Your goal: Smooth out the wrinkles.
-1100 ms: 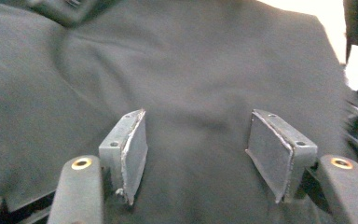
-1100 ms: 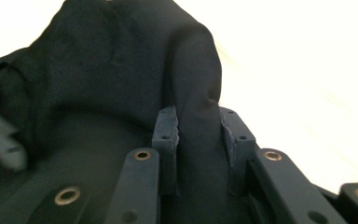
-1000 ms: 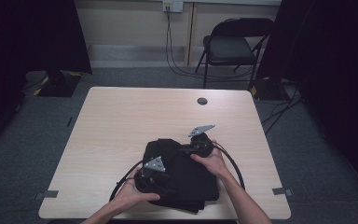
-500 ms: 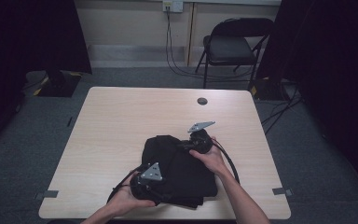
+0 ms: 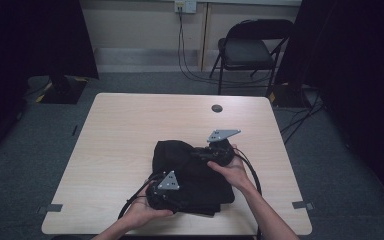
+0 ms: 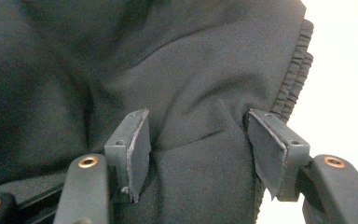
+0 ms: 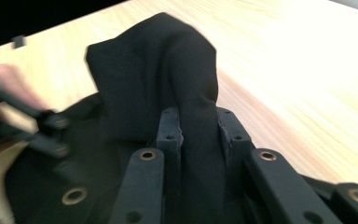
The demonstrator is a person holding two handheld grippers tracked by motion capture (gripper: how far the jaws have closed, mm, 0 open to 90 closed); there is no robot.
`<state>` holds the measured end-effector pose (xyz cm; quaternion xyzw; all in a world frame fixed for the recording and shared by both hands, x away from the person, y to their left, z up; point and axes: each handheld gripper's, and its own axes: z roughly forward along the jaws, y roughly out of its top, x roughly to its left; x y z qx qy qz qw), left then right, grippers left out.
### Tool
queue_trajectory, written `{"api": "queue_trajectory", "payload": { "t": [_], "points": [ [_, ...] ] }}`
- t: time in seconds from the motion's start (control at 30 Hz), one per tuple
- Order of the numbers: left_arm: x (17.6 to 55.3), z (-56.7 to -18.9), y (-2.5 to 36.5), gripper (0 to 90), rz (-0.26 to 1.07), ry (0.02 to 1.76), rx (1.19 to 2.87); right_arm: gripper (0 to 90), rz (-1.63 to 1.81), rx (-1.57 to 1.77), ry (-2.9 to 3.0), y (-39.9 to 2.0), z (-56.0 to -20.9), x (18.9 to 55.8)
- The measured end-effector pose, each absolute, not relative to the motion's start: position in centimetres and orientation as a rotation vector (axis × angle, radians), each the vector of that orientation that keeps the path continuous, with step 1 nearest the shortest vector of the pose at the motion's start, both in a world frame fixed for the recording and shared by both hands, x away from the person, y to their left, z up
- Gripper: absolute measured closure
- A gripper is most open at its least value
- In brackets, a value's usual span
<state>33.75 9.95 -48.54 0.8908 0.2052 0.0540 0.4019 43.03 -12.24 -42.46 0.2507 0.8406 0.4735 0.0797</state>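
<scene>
Garment (image 5: pixel 190 172), black, bunched on the near half of the desk (image 5: pixel 130 130), both tongs on it
High view: left tongs (image 5: pixel 172 197) sit at its near-left edge, right tongs (image 5: pixel 205 156) at its far-right part, each in a hand. Left gripper view: the left tongs (image 6: pixel 198 149) stand apart with a fold of cloth and a ribbed cuff (image 6: pixel 291 79) between them; their jaws have just been closing, pads not yet pressing. Right gripper view: the right tongs (image 7: pixel 199 135) pinch a raised fold tightly, lifting it into a peak above the desk
</scene>
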Motion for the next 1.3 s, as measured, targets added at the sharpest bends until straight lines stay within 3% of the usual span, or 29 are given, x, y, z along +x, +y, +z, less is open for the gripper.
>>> {"api": "queue_trajectory", "payload": {
  "t": [0.53,0.8,1.07,1.1,1.13,1.2,1.23,1.3],
  "points": [
    [33.7,-48.5,10.0,40.3,0.159,0.535,2.253,74.0,1.463,0.703,2.617,-12.4,-44.5,36.2],
    [33.8,-47.2,10.6,42.6,0.092,0.579,2.26,74.7,1.398,0.72,2.644,-12.4,-46.3,35.5],
    [31.7,-44.0,13.7,48.8,0.087,0.577,2.146,75.4,1.309,0.689,2.597,-11.9,-47.7,35.0],
    [31.7,-43.9,13.7,51.0,0.069,0.575,2.133,75.5,1.273,0.677,2.584,-11.7,-47.8,35.2],
    [31.6,-43.9,13.4,59.5,0.076,0.517,2.158,75.6,1.278,0.714,2.581,-11.8,-48.2,35.9],
    [31.5,-44.3,12.9,63.5,-0.013,0.479,2.166,75.7,1.271,0.724,2.574,-11.9,-48.5,36.5],
    [31.4,-44.9,12.4,66.1,-0.132,0.435,2.2,75.7,1.277,0.74,2.578,-11.9,-48.5,36.6],
    [31.3,-45.4,12.1,69.5,-0.146,0.43,2.228,75.7,1.265,0.734,2.574,-11.8,-48.4,36.4]
  ]
}}
